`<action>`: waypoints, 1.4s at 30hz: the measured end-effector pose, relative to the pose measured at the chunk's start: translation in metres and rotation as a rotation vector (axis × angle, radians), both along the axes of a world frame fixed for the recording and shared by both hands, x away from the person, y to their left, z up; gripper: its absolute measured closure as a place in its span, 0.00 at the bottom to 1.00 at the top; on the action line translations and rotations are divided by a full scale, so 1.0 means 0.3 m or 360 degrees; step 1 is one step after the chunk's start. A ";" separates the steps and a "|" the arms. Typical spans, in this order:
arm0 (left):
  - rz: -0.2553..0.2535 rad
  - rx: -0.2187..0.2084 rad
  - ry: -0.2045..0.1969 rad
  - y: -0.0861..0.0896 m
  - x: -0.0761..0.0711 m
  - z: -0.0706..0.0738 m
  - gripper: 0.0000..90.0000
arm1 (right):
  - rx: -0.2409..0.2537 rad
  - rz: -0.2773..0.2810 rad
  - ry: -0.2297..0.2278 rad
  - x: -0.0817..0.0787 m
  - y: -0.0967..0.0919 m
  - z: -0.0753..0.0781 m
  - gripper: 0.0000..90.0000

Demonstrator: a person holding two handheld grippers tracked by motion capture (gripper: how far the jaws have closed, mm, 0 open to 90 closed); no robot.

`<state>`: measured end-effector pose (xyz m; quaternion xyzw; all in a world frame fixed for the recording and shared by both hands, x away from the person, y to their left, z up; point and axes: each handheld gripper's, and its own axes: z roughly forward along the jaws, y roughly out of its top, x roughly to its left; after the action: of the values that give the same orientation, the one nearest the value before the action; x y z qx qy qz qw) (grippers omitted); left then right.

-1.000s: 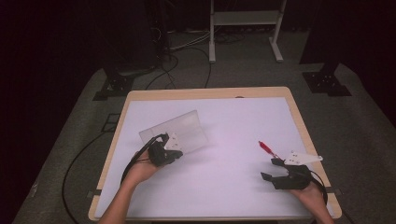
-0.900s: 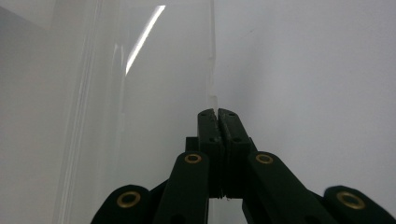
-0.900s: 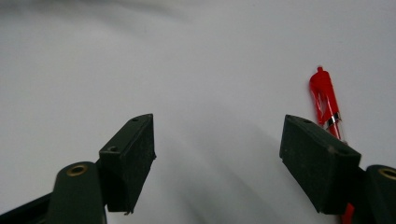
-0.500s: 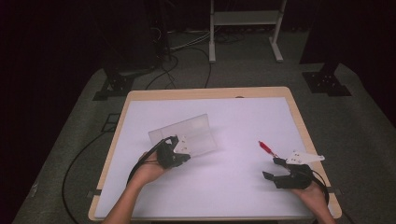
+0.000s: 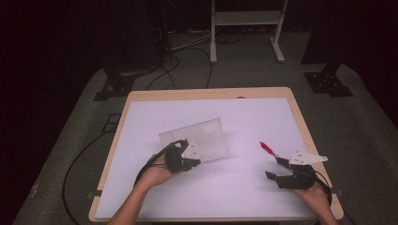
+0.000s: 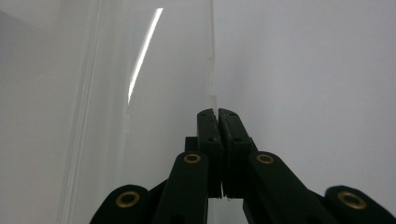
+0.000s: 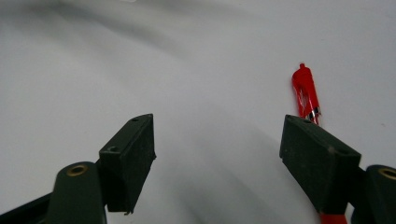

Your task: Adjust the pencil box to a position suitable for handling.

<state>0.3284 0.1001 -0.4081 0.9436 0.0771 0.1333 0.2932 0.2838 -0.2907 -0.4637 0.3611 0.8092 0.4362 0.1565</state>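
A pale, matte white table top [image 5: 244,117] with a light wooden rim fills the middle of the high view, standing on grey carpet [image 5: 371,136] in a dark room. Black cables [image 5: 187,47] trail across the floor at the upper centre, a white metal frame [image 5: 246,18] stands at the top of the frame, and black stand bases sit at the upper left and upper right of the table. Near the centre of the table lies a clear plastic box [image 5: 197,140], flat and rectangular, its glossy walls catching a bright streak of light in the left gripper view. The left gripper [image 5: 187,159] sits at the box's lower left corner, and in its own view its black jaws are clenched together on the thin transparent edge of the box [image 6: 212,93]. At the lower right of the high view the right gripper [image 5: 279,169] rests low over the table, its jaws spread wide apart and holding nothing. A red pen [image 5: 268,149], slim and shiny, lies on the table just beyond it; in the right gripper view the pen [image 7: 306,95] runs partly behind one of the two jaws, whether touching it I cannot tell.
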 end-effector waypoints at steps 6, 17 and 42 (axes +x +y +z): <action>-0.0064 -0.0018 0.0000 -0.045 -0.019 0.004 0.98 | -0.0004 -0.0003 -0.0002 0.000 -0.002 0.000 0.29; -0.0134 -0.0042 0.0023 -0.117 -0.027 -0.010 0.98 | 0.0009 -0.0021 -0.0001 0.000 -0.011 0.001 0.29; -0.0215 0.0007 0.0140 -0.186 -0.028 -0.100 0.98 | 0.0002 -0.0043 -0.0004 0.002 -0.030 -0.002 0.29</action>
<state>0.3202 0.0444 -0.4382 0.9522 0.0256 0.0718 0.2959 0.2843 -0.2997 -0.4643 0.3717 0.8037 0.4350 0.1631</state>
